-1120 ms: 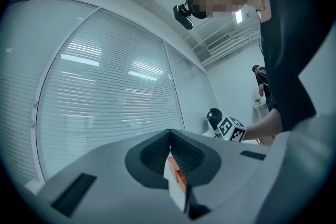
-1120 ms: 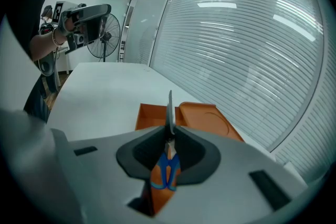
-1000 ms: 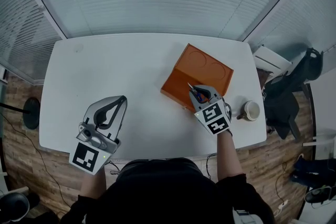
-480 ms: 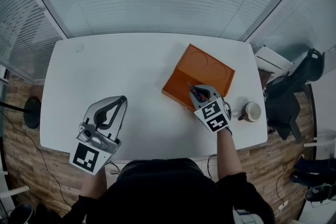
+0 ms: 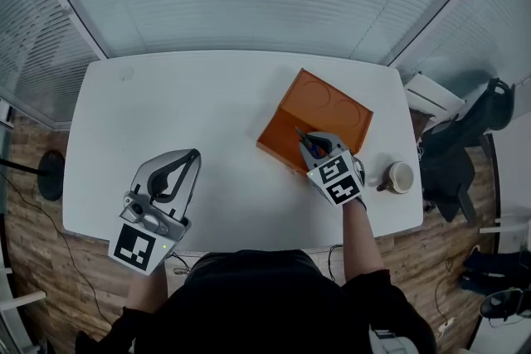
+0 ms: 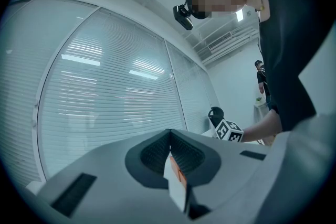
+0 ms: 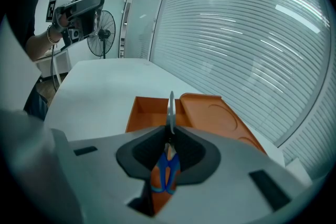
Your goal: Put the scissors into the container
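Right gripper (image 5: 309, 144) with scissors (image 7: 170, 110) at container (image 5: 328, 105)

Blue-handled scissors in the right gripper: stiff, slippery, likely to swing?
Probably stiff: the blue-and-orange-handled metal scissors jut straight past the right gripper. Held along a thin edge, they might pivot. Smooth steel likely slides once dropped in the orange plastic container.

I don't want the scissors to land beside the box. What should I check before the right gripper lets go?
1. Grip: right gripper shut on the scissors: ok.
2. Blade points ahead at the orange container: ok.
3. Blade tip over the open compartment: cannot tell; it lines up with that compartment's edge.
4. The left gripper is shut, empty and away from the container: ok.
5. The mug stands apart from the container: ok.
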